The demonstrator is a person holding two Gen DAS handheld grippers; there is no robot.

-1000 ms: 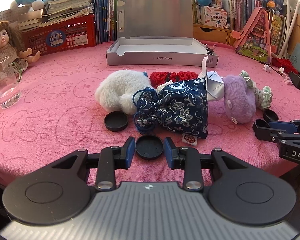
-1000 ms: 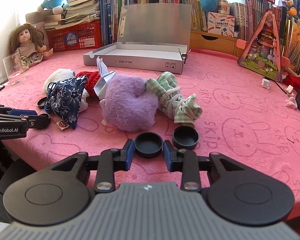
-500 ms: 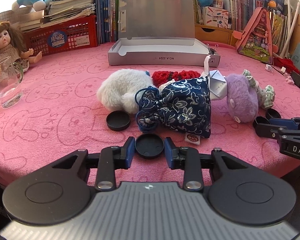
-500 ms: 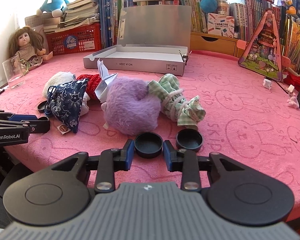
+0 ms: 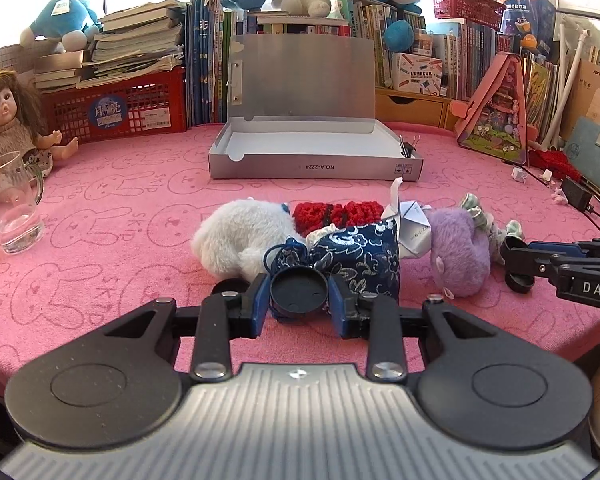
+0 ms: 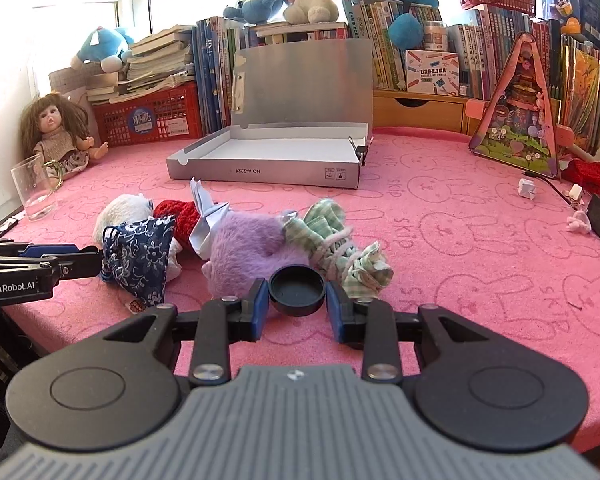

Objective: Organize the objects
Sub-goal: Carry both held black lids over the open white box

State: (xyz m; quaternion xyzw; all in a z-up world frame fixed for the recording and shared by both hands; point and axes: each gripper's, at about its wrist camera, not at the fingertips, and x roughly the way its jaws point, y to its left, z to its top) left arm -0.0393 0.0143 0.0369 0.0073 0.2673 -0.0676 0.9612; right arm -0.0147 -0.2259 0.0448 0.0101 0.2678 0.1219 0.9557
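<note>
My left gripper [image 5: 299, 288] is shut on a round black cap [image 5: 298, 294], held just above the pink tablecloth in front of a blue floral pouch [image 5: 360, 256]. A second black cap [image 5: 227, 285] lies on the cloth, partly hidden behind my left finger. My right gripper [image 6: 298, 289] is shut on another black cap [image 6: 297, 292], in front of a purple plush [image 6: 252, 252] and a green checked cloth bundle [image 6: 340, 248]. A white plush [image 5: 240, 238], a red knit piece [image 5: 336, 213] and a folded paper [image 5: 412, 228] lie in the same pile.
An open silver box [image 5: 312, 168] stands behind the pile with its lid upright. A glass mug [image 5: 12, 204] and a doll [image 5: 8, 120] are at the far left. Books, a red basket [image 5: 120, 110] and a pink toy house [image 5: 496, 120] line the back. Cables lie at the right.
Both grippers have risen with their black caps, which now hang off the cloth in front of the pile. The second cap near the right gripper has gone out of sight.
</note>
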